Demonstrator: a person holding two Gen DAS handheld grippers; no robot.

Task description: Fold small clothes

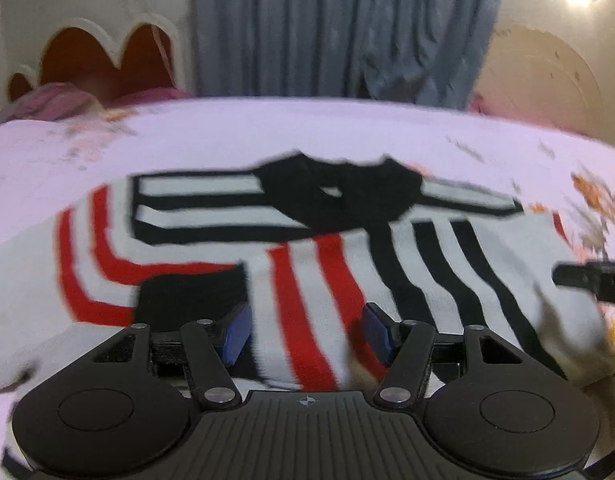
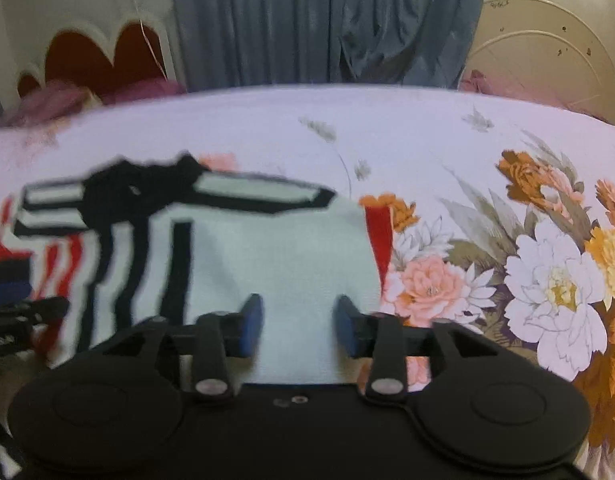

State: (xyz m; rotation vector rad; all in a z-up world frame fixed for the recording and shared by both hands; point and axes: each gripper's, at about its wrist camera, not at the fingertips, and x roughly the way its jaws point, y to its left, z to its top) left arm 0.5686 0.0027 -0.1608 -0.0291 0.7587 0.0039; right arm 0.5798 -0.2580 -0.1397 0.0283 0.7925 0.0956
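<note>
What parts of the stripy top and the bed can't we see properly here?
- Left wrist view: the top's near hem, hidden behind the left gripper.
- Right wrist view: the top's left side, cut off by the picture edge.
- Both views: stripe edges smeared by blur.
- Bed sheet under the top: covered.

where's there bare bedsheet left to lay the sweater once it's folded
Free: the strip of bedsheet between the striped sweater and the grey curtain, and the flowered stretch right of the sweater. Crowded: the near middle, where the sweater spreads under the left gripper and right gripper.
</note>
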